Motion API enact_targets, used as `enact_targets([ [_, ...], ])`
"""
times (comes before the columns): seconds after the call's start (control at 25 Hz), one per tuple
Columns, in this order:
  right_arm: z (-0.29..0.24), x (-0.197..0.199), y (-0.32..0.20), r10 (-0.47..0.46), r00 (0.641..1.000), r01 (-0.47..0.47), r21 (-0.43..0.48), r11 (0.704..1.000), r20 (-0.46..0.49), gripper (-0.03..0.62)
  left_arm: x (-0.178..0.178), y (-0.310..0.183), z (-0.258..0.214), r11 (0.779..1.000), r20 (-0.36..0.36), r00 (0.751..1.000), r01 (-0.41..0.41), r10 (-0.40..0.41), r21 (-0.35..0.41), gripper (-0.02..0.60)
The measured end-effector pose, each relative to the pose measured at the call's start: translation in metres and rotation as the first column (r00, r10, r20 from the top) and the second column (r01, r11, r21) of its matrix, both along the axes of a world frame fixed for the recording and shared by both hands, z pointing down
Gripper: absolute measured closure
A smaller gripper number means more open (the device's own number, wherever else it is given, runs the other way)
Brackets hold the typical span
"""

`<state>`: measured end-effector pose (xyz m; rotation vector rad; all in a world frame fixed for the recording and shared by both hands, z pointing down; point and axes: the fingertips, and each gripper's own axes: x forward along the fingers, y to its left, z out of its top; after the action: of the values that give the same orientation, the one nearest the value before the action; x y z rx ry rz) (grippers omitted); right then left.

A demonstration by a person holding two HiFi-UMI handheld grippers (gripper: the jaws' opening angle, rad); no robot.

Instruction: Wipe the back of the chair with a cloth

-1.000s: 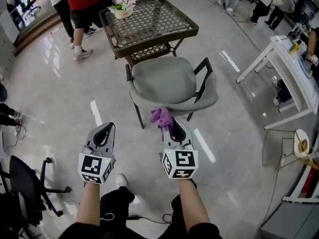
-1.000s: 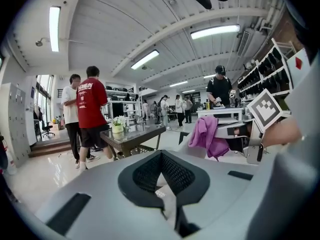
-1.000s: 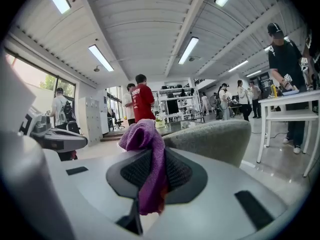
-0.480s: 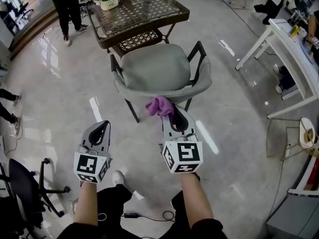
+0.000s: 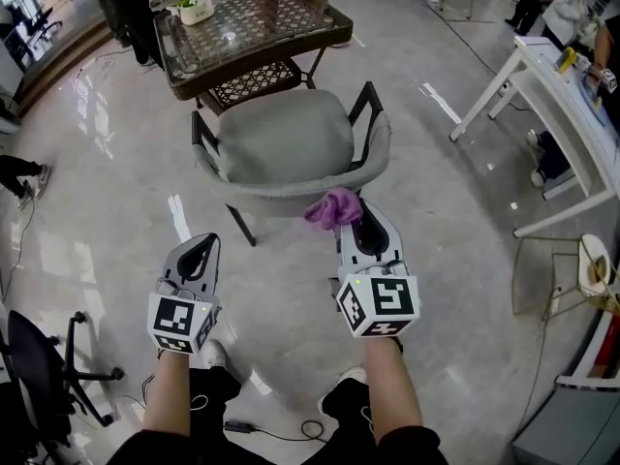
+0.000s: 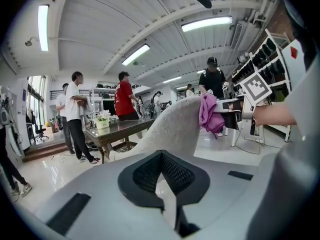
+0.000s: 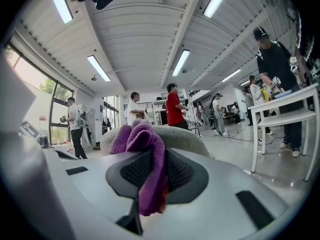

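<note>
Chair (image 5: 286, 143) nearer — cloth (image 5: 334, 206) at backrest rim (image 5: 281, 194), right tongs (image 5: 354, 216) clamping it

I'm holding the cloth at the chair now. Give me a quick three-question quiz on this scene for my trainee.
1. True or false: the left gripper holds the purple cloth.
2. Where on the chair is the cloth? A: seat; B: backrest's top edge; C: a leg.
3. Fill in: the flowerpot beyond the chair stands on a ___.
Key: 1 false, the right gripper holds it; 2 B; 3 table.
</note>
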<state>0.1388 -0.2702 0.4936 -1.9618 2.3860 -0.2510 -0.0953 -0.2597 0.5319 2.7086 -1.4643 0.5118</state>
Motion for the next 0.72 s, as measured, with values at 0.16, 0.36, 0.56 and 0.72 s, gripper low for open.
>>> enact_targets([
  [0.16,0.007,0.024,-0.008,0.019,1.000,-0.019,0.035,0.999,0.010,0.514,0.008,-0.015,0.011,0.999,-0.009,1.000,0.009,-0.009,0.045,0.572],
  [0.36,0.022,0.051,-0.017,0.054,0.999,-0.054,0.062,0.997,0.008,0.514,0.019,-0.026,0.026,0.998,-0.043,0.999,0.027,-0.024,0.062,0.572],
  [0.56,0.034,0.071,-0.025,0.082,0.997,-0.083,0.070,0.994,0.009,0.514,0.025,-0.030,0.042,0.996,-0.053,0.998,0.035,-0.030,0.086,0.572],
  [0.72,0.041,0.066,-0.008,0.068,0.997,-0.065,0.096,0.993,-0.021,0.514,0.019,-0.032,0.054,0.993,-0.057,0.998,0.044,-0.038,0.113,0.572],
])
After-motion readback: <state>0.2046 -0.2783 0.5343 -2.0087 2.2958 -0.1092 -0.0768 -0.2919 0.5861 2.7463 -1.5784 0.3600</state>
